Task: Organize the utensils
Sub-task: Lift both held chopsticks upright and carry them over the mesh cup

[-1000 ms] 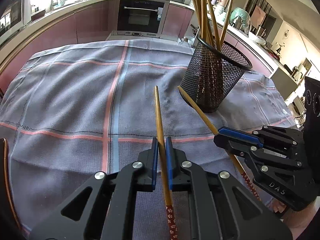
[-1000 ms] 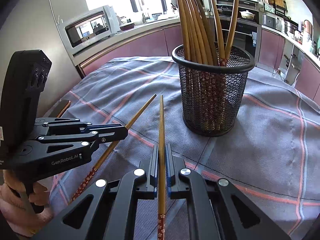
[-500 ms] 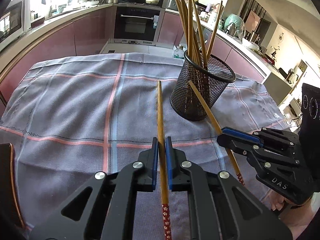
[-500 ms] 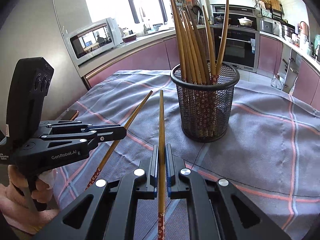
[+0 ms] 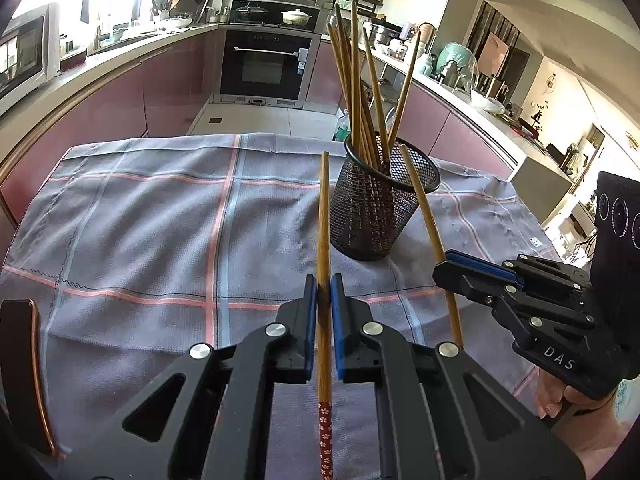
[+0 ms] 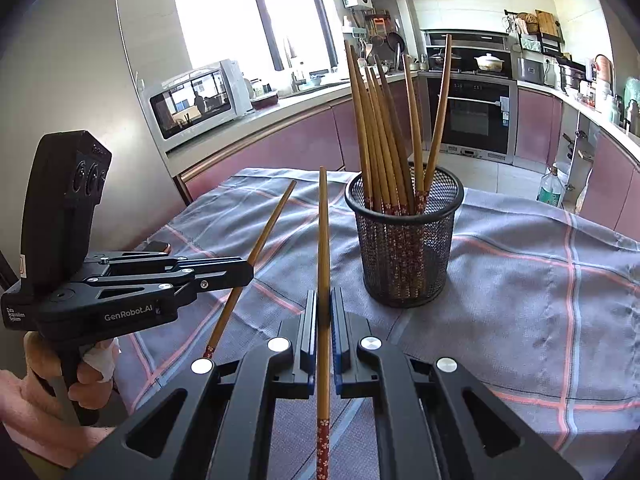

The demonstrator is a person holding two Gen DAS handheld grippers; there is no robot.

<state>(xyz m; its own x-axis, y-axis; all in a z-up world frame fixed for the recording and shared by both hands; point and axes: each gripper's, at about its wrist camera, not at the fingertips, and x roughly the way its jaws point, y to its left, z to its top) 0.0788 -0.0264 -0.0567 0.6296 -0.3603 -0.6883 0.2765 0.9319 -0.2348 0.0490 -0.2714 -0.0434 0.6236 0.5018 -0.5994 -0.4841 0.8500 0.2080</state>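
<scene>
A mesh holder (image 6: pixel 404 240) full of chopsticks (image 6: pixel 384 140) stands on the cloth (image 6: pixel 520 280), ahead of both tools

Both grippers (image 5: pixel 324 292) (image 6: pixel 323 304) raised; mesh holder (image 5: pixel 376 208) farther off

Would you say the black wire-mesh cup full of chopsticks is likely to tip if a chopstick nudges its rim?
Possibly: the black wire-mesh cup looks light, and its tall wooden chopsticks lean out well above the rim. Its flat base on the checked cloth probably resists light bumps.

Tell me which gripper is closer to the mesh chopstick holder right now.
Right, narrowly. The right gripper sits just short of the mesh holder; the left gripper is farther out to its side. Each holds one chopstick.
</scene>
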